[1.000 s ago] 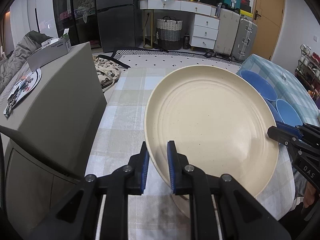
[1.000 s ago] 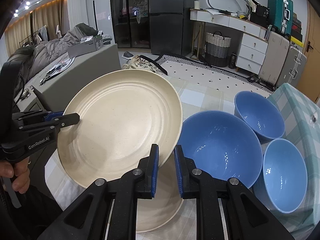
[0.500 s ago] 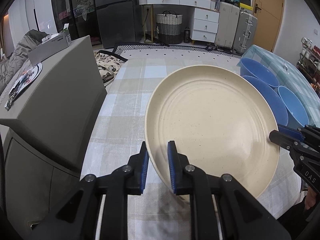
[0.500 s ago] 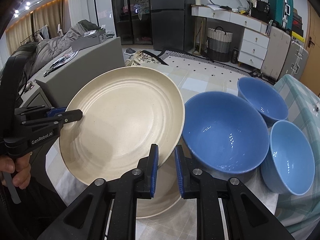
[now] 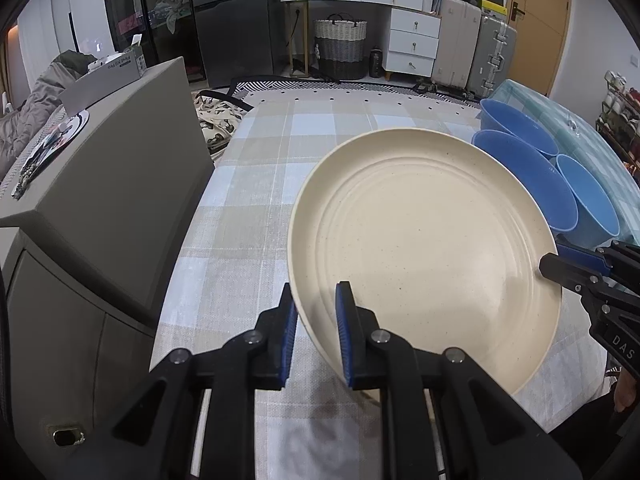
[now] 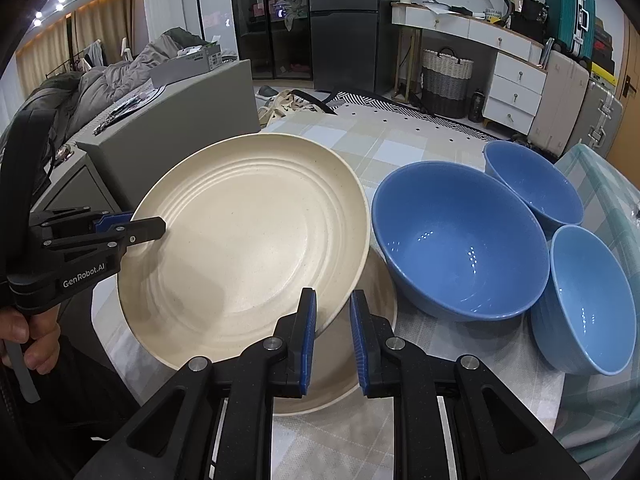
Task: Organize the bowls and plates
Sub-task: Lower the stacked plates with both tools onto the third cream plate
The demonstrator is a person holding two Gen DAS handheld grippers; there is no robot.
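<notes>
- I am working over a surface (image 5: 280, 168) covered with a pale checked cloth, in a lived-in room: a dark fridge (image 6: 344, 20) at the back, a white drawer unit (image 5: 412, 40), a woven basket (image 5: 340, 48), hard suitcases (image 5: 476, 52) by an orange door (image 5: 536, 20), and a grey cabinet (image 5: 112, 184) just left of the surface.
- My left claw (image 5: 316, 320) is clamped on the near-left rim of the cream plate (image 5: 424, 248); its blue pads (image 5: 344, 320) press the rim from both sides.
- My right claw (image 6: 332, 328) pinches the same plate (image 6: 248, 248) at its near-right rim, one finger over and one under the edge.
- The plate hangs between the two claws above the surface, tilted, its hollow face turned up and toward me, the far edge higher than the near one. Being round, it has no long axis to name.
- Directly beneath it lies a second cream plate (image 6: 376, 300), flat on the cloth, showing only as a crescent at the lower right.
- My count: two cream plates, three blue bowls.
- The large bowl (image 6: 460, 240) sits just right of the plates; a smaller bowl (image 6: 532, 188) stands behind it and the smallest bowl (image 6: 592, 300) to its right, all upright and close together.
- A hand (image 6: 28, 340) grips the left claw's handle at the picture's edge.
</notes>
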